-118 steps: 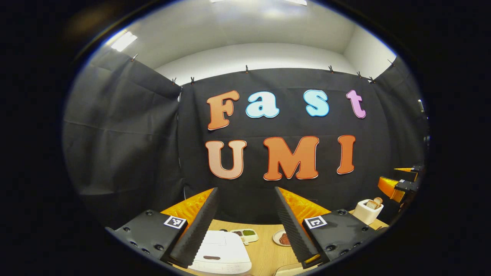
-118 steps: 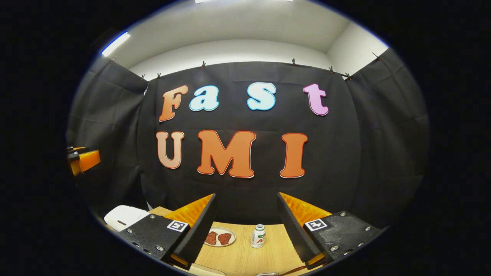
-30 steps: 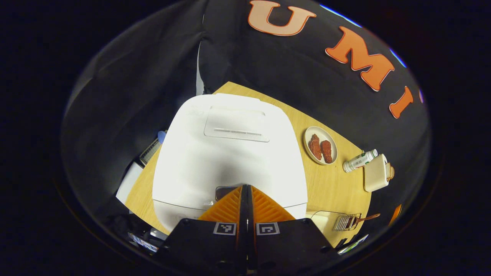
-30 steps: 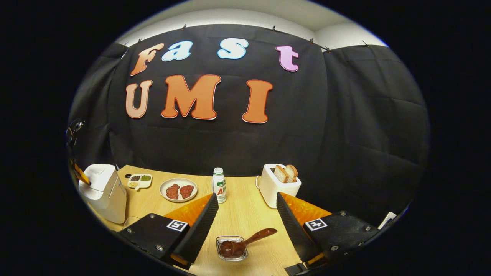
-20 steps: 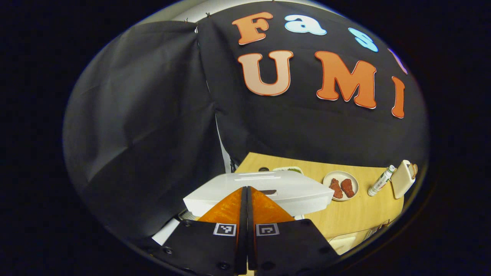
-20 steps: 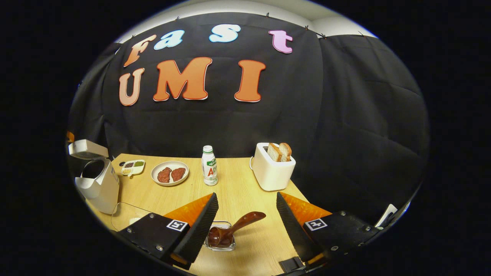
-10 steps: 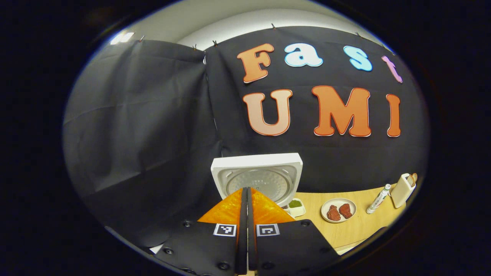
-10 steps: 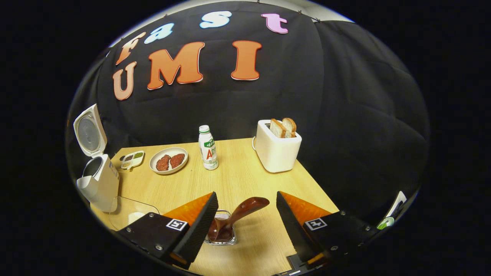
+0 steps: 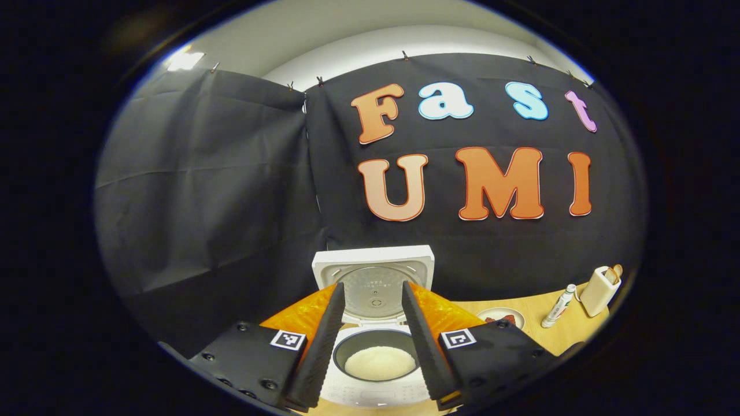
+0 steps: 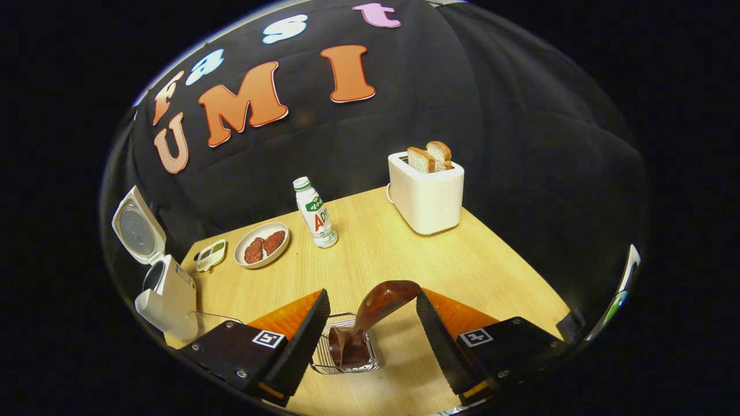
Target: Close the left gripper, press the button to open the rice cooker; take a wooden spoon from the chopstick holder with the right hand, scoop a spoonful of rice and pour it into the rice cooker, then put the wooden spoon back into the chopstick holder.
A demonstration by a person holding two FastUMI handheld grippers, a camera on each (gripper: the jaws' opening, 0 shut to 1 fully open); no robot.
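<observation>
Left gripper view showed the left tongs (image 9: pixel 373 341) spread apart at the bottom centre, holding nothing, with the cooker (image 9: pixel 376 370) between their tips, its lid (image 9: pixel 374 276) upright and white rice (image 9: pixel 380 363) in the pot. Right gripper view had the right tongs (image 10: pixel 370 329) also spread and empty at the bottom centre, on either side of the spoon (image 10: pixel 370 315) that stood tilted in the wire holder (image 10: pixel 347 352) on the surface (image 10: pixel 462 266); the cooker (image 10: pixel 167 297) sat at the lower left, a toaster (image 10: pixel 426 193) at upper centre.

Left gripper (image 9: pixel 370 300) fingers (image 9: pixel 324 341) now apart.
</observation>
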